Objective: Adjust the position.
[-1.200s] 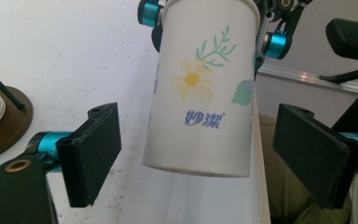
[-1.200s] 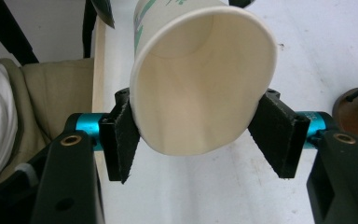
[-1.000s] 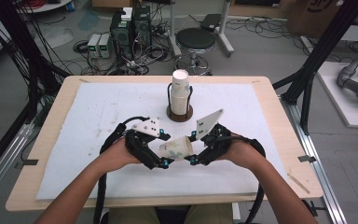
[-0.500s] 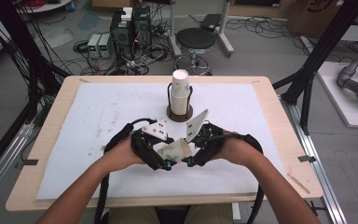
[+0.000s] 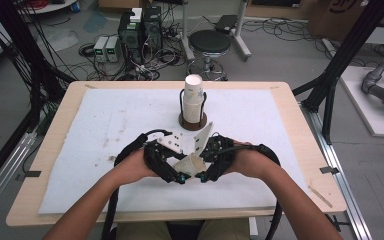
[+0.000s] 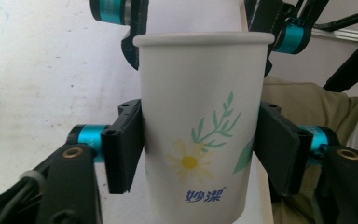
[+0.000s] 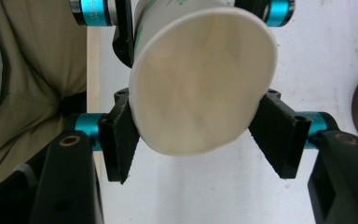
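Note:
A white paper cup [image 5: 190,164] with a flower print [image 6: 191,161] lies on its side between my two grippers, low over the white mat [image 5: 105,130]. My left gripper [image 6: 200,149] has just been closing and its pads now press on the cup's printed wall. My right gripper [image 7: 198,135] is shut on the open end [image 7: 200,84], whose rim is squeezed oval. In the high view the left gripper [image 5: 180,176] and right gripper [image 5: 200,176] meet tip to tip at the cup. A white wall shows beyond the rim in the left gripper view; I cannot tell if it is a second cup.
A stack of paper cups [image 5: 193,100] stands upright in a dark round holder [image 5: 192,122] just behind the hands. The wooden table's front edge [image 5: 180,215] is near the person's lap [image 6: 307,102]. A stool [image 5: 209,42] and cables lie beyond the table.
The left gripper's jaws have closed onto the cup that the right gripper was holding. Both hands have drawn slightly closer together.

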`<state>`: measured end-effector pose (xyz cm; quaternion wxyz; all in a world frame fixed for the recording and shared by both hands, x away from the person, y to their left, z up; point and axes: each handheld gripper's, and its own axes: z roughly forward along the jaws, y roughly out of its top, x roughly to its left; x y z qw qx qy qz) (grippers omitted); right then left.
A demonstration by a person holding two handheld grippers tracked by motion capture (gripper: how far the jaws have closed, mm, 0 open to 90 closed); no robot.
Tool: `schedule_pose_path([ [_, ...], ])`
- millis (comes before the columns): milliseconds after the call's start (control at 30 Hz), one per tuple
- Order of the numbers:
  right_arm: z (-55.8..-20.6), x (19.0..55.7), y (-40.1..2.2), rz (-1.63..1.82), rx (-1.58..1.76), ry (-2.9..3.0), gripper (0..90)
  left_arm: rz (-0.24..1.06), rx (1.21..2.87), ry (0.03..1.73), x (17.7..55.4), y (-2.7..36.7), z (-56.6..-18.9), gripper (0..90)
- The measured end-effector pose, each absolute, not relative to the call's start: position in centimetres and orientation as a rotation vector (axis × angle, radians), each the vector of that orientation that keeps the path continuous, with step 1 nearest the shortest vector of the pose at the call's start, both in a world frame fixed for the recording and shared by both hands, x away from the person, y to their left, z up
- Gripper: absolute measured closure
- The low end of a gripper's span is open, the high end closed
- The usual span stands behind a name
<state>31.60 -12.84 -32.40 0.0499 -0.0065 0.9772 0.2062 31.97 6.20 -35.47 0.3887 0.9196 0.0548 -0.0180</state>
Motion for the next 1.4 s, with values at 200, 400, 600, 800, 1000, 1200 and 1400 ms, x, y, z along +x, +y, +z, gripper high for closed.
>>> schedule_pose_path([
  [200, -32.4, 31.7, -12.8, 0.628, -0.035, 2.985, 36.8, -0.059, 2.316, 0.14, 31.9, 6.4, -35.8, 37.9],
  [400, -31.9, 32.0, -13.2, 0.774, 0.042, 2.948, 23.1, -0.027, 2.267, 0.17, 32.1, 7.1, -35.9, 37.7],
  [600, -31.1, 32.5, -15.4, 1.056, 0.186, 2.855, 21.6, -0.002, 2.186, 0.269, 32.3, 9.1, -36.7, 36.6],
  [800, -31.3, 33.0, -17.8, 1.244, 0.34, 2.757, 21.5, 0.044, 2.031, 0.398, 32.2, 12.0, -37.8, 36.4],
  [1000, -32.7, 32.7, -20.1, 1.357, 0.455, 2.647, 21.6, 0.149, 1.9, 0.493, 31.9, 15.0, -39.0, 36.3],
  [1200, -35.5, 31.8, -23.3, 1.408, 0.601, 2.444, 21.5, 0.237, 1.777, 0.574, 31.4, 17.9, -39.9, 35.5],
  [1400, -38.4, 30.9, -25.6, 1.452, 0.738, 2.281, 21.5, 0.329, 1.663, 0.621, 30.8, 20.3, -40.5, 35.4],
])
